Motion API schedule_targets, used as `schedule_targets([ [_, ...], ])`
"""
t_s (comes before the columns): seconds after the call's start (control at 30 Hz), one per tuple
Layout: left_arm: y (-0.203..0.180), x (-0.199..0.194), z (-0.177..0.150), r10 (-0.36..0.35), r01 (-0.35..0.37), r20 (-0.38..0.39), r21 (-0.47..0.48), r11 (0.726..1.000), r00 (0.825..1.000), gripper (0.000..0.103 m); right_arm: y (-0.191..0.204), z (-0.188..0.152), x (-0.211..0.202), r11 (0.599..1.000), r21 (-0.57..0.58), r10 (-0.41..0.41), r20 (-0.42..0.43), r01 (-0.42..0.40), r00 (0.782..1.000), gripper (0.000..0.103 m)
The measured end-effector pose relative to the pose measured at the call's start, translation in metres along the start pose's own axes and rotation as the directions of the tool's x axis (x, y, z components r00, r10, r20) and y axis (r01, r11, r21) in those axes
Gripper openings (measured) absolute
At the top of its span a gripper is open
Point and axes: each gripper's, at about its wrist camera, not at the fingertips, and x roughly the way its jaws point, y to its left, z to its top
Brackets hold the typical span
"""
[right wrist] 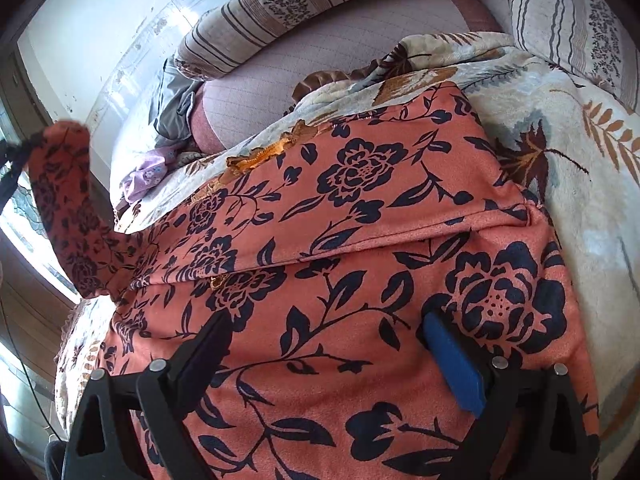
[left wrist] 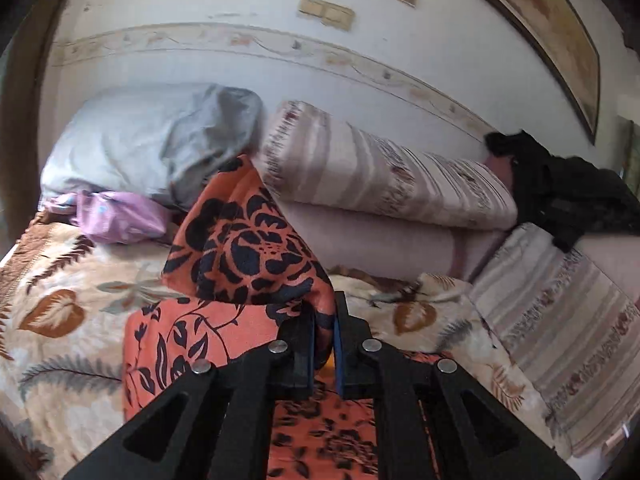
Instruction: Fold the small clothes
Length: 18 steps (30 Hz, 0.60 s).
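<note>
An orange garment with dark flowers (right wrist: 360, 264) is lying spread on a leaf-patterned bed cover (left wrist: 60, 280), below the striped bolster (left wrist: 380, 176). The left gripper (left wrist: 324, 320) is clenching one raised corner of it; the right gripper (right wrist: 324, 344), fingers spread wide and grasping nothing, is hovering over the garment's middle. The thin pinch may be slipping, dropping the fold crooked. Only the right view is showing the garment's existing fold line; only the left is showing the pinch itself.

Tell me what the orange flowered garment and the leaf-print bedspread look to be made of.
Orange flowered garment: thin woven fabric, probably synthetic, with a slight sheen; it drapes limply and creases sharply. Leaf-print bedspread: thick plush fleece by its look, matte with a fuzzy nap.
</note>
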Motion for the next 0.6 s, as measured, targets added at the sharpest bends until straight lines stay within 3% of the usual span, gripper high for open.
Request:
schedule_targets([
  [0.03, -0.024, 0.017, -0.012, -0.023, 0.025, -0.05, 0.028, 0.999, 0.998, 0.019, -0.001, 0.0, -0.001, 1.0, 0.005, 0.005, 0.002, -0.005, 1.0, 0.098],
  [0.07, -0.044, 0.036, -0.027, -0.025, 0.034, -0.117, 0.073, 0.997, 0.993, 0.047, -0.002, 0.0, -0.002, 1.0, 0.01, 0.01, 0.004, -0.011, 1.0, 0.098],
  [0.1, -0.057, 0.055, -0.045, -0.01, 0.033, -0.187, 0.119, 0.992, 0.982, 0.06, -0.002, 0.001, -0.003, 1.0, 0.017, 0.016, 0.006, -0.016, 1.0, 0.098],
  [0.13, -0.066, 0.069, -0.064, 0.025, 0.014, -0.242, 0.158, 0.987, 0.97, 0.067, -0.004, 0.001, -0.005, 0.999, 0.026, 0.025, 0.009, -0.025, 1.0, 0.098],
  [0.2, -0.056, 0.085, -0.094, 0.113, -0.056, -0.308, 0.189, 0.98, 0.945, 0.066, -0.006, 0.002, -0.009, 0.998, 0.05, 0.041, 0.018, -0.042, 0.999, 0.097],
  [0.27, -0.025, 0.079, -0.11, 0.171, -0.127, -0.332, 0.149, 0.981, 0.928, 0.066, -0.009, 0.003, -0.014, 0.995, 0.08, 0.055, 0.025, -0.057, 0.998, 0.097],
  [0.37, 0.033, 0.047, -0.122, 0.24, -0.235, -0.304, 0.052, 0.971, 0.922, 0.067, -0.014, 0.007, -0.026, 0.983, 0.158, 0.091, 0.038, -0.096, 0.995, 0.097],
  [0.47, 0.09, 0.02, -0.132, 0.332, -0.344, -0.279, 0.006, 0.939, 0.901, 0.067, -0.019, 0.021, -0.046, 0.949, 0.247, 0.178, 0.095, -0.197, 0.979, 0.097],
  [0.6, 0.151, 0.002, -0.148, 0.383, -0.427, -0.301, -0.095, 0.899, 0.874, 0.067, -0.026, 0.058, -0.042, 0.908, 0.356, 0.203, 0.094, -0.223, 0.975, 0.097],
])
